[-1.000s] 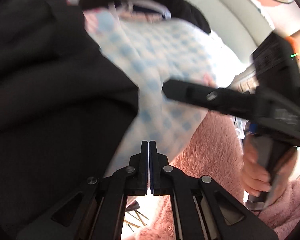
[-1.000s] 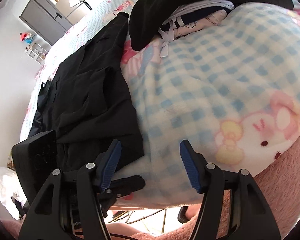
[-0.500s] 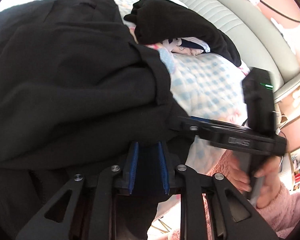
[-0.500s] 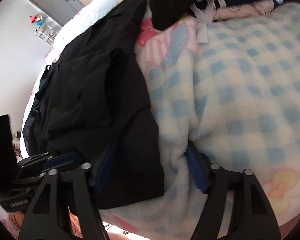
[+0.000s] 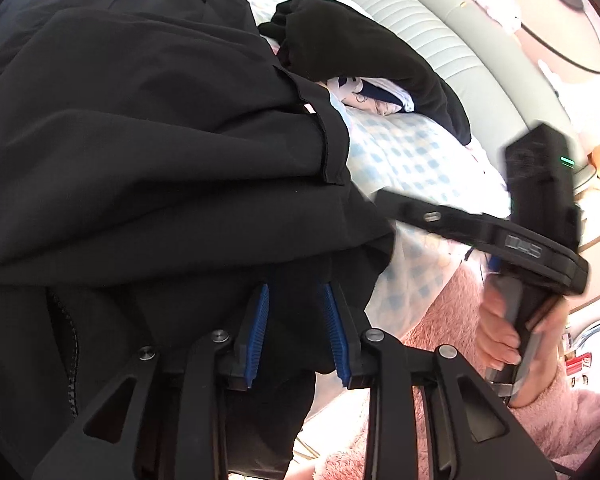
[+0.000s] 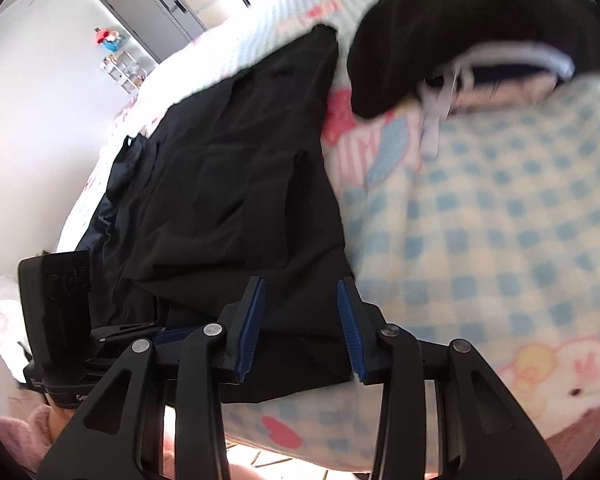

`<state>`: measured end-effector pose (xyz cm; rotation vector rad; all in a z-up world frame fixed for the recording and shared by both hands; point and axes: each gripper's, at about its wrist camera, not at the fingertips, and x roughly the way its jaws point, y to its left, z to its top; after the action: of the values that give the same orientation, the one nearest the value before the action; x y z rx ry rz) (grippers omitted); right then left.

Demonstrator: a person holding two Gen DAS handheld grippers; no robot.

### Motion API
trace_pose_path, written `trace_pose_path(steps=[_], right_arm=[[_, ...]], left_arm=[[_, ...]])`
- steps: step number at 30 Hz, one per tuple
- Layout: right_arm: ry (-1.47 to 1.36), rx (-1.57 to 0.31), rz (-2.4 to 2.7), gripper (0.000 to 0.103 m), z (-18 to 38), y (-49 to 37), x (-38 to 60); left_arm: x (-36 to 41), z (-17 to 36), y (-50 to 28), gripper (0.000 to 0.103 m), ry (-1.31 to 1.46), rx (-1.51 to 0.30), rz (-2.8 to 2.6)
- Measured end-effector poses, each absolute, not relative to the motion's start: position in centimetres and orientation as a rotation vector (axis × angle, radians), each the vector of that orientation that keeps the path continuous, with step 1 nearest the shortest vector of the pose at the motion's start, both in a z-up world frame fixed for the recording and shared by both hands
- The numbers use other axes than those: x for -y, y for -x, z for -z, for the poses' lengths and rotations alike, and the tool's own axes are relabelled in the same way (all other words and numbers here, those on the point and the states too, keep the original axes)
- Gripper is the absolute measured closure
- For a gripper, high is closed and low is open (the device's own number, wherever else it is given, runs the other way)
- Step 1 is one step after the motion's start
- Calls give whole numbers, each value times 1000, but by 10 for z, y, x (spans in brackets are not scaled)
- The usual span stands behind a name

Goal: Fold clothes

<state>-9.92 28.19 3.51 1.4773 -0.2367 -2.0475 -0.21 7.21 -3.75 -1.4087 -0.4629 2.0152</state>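
Note:
A black garment [image 5: 140, 152] lies spread on the bed, folded over on itself, with its near edge hanging toward me. My left gripper [image 5: 298, 328] is open, and the garment's near edge lies between its blue pads [image 5: 260, 328]. My right gripper [image 6: 302, 324] is open too, with the garment's near corner [image 6: 300, 344] between its fingers. In the left wrist view the right gripper [image 5: 480, 232] sits just right of the garment, held by a hand [image 5: 500, 340]. The left gripper's body [image 6: 60, 312] shows at the left of the right wrist view.
A blue-and-white checked blanket [image 6: 480, 220] covers the bed. Farther back a pile holds a folded black garment [image 5: 360, 52] on a white and navy one [image 5: 364, 98]. A grey-green padded headboard [image 5: 440, 40] runs behind. Pink fluffy sleeve [image 5: 440, 320]; grey cabinet [image 6: 160, 4].
Both grippers moved in onto the black garment's near edge. The left gripper went from shut to open. The right gripper's fingers have narrowed around the corner.

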Motion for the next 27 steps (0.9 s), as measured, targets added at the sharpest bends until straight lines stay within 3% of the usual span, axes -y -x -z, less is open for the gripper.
trace_pose_path(steps=[4,6,9,13,18,20,22,24,25,27], right_arm=[[-1476,284,2080,63,-28,106,-279],[-1528,300,2100,54,-15,110,-284],[-1607,296,2079,55,-8,105,-289],[-1479,192,2017,55,-34,86,-276],[-1546,317,2035,52,-2,124,-276],[-1558,306,1990,43,7,127,-266],[-1533,387,1956,43,5,125,-271],[-1503,481,1920,50,0,124,-278],[-1487,527,1901,60,-2,123,-282],[-1454,618,1863,65,-6,121,-289]], left_arm=[[-70,33,8,72,1395,473,-2014],[-68,26,9,72,1371,480,-2016],[-73,12,14,72,1309,450,-2027],[-77,3,21,70,1260,464,-2017],[-73,2,21,70,1257,501,-2057],[-70,-3,21,69,1235,523,-2061],[-64,-5,24,64,1206,588,-2040],[-53,-4,31,58,1167,721,-1973],[-50,1,36,52,1168,786,-1934],[-47,10,46,52,1191,844,-1899]])
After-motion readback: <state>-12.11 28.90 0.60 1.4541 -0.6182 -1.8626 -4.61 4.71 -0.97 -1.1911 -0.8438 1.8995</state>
